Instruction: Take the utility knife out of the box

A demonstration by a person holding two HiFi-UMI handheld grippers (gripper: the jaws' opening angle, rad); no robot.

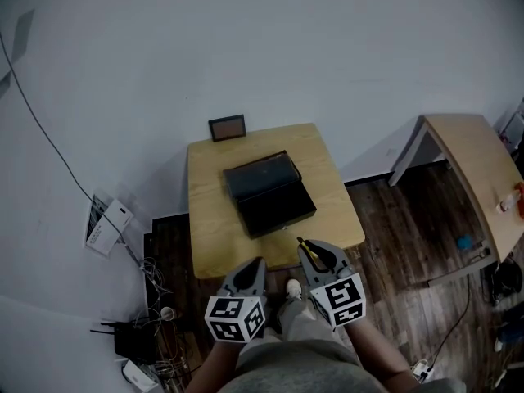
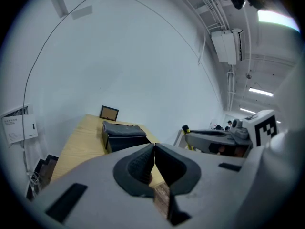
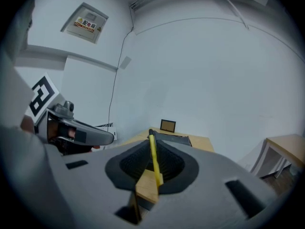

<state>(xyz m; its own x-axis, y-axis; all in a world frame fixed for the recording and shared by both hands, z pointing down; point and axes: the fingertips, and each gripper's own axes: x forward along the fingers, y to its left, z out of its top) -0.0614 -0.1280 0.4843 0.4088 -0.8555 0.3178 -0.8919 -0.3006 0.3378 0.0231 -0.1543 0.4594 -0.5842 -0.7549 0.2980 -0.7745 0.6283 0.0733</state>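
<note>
A black box (image 1: 268, 193) lies on the small wooden table (image 1: 209, 219), its lid hinged up at the far side; it also shows as the box (image 2: 121, 133) and the box (image 3: 174, 138) in the gripper views. My right gripper (image 1: 315, 256) hangs over the table's near edge, short of the box, shut on a yellow utility knife (image 3: 154, 159) that stands on edge between the pads. In the head view the knife (image 1: 309, 252) pokes out past the jaw tips. My left gripper (image 1: 250, 268) is beside it, at the near edge, shut with nothing held; its pads (image 2: 143, 161) touch.
A small framed picture (image 1: 227, 127) leans on the wall behind the table. A second wooden table (image 1: 479, 170) stands to the right. Cables, a white device (image 1: 106, 223) and a router lie on the floor at the left. The person's legs are below the grippers.
</note>
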